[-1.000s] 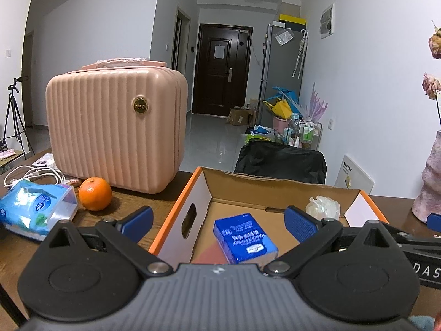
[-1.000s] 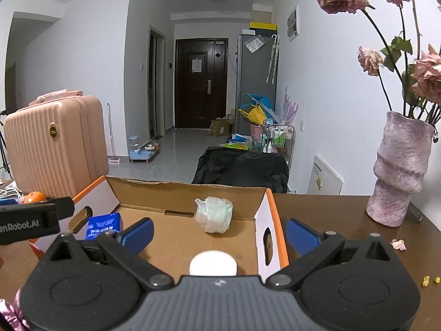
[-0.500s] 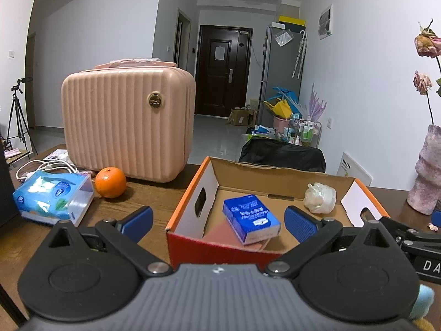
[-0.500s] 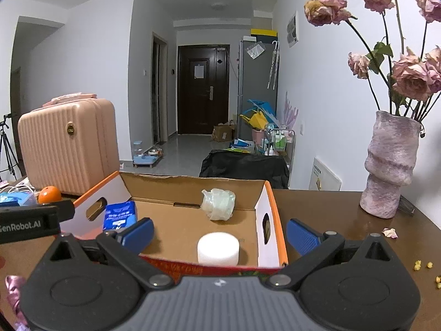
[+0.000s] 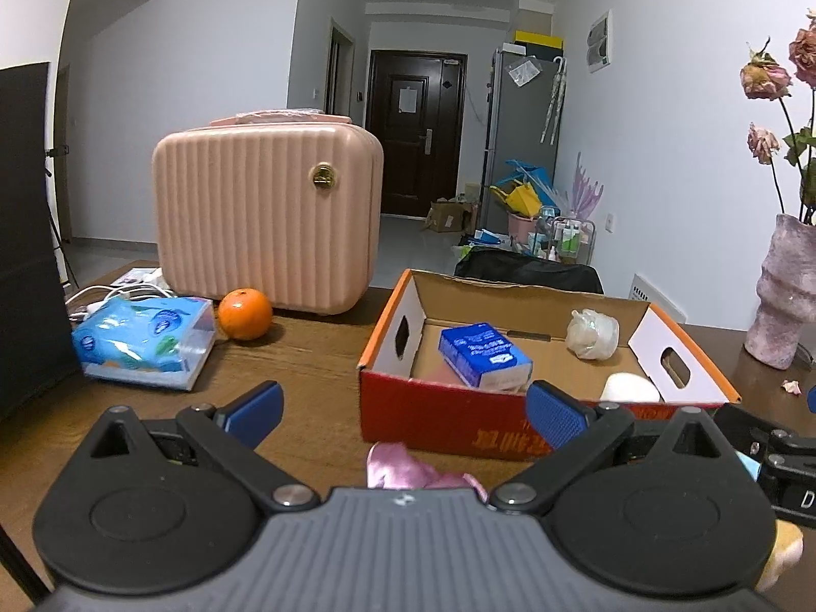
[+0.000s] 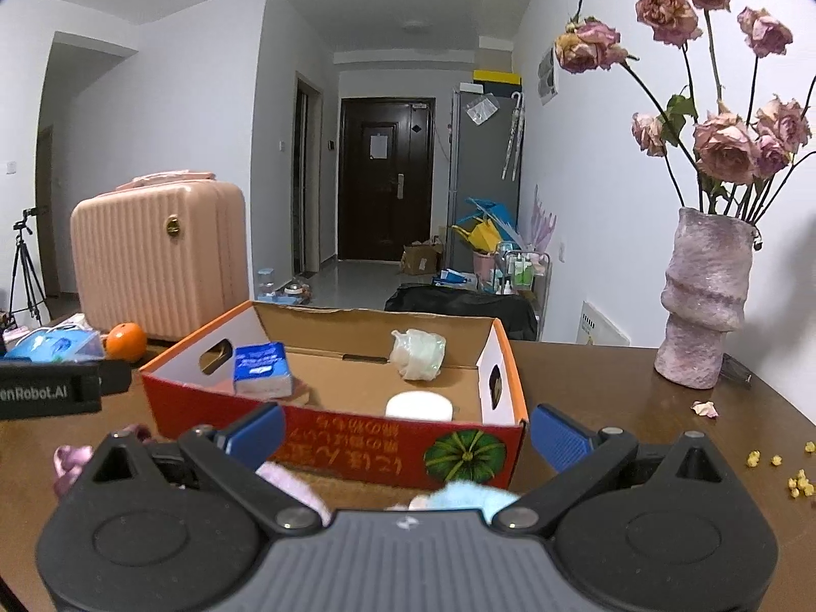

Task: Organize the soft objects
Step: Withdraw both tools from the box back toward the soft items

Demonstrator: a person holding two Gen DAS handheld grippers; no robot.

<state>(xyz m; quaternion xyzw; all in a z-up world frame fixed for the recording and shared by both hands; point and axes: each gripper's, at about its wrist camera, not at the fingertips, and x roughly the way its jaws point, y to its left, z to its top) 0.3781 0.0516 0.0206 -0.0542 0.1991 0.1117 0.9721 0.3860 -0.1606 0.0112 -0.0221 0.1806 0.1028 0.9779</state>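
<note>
An open cardboard box [image 5: 459, 421] [image 6: 357, 438] with red front and orange rim sits on the brown table. Inside lie a blue tissue pack [image 5: 482, 354] [image 6: 260, 370], a white bagged bundle [image 5: 591, 334] [image 6: 418, 354] and a white roll [image 5: 630, 387] [image 6: 418, 405]. My left gripper [image 5: 403, 410] is open, in front of the box, with a pink satin cloth [image 5: 408, 469] lying on the table just below it. My right gripper [image 6: 405, 433] is open too, above a pale pink and light blue plush item [image 6: 459, 494] near the box front. Another pink cloth piece [image 6: 71, 461] shows at left.
A pink ribbed suitcase [image 5: 265, 219] stands at the back left with an orange [image 5: 245, 313] and a blue wipes pack [image 5: 143, 341] before it. A mauve vase [image 6: 704, 301] of dried roses stands right. Yellow crumbs [image 6: 795, 479] dot the table. A dark panel [image 5: 25, 234] blocks the far left.
Both grippers have pulled back from over the box toward the near table edge. The box's red front and the soft cloths in front of it have come into view.
</note>
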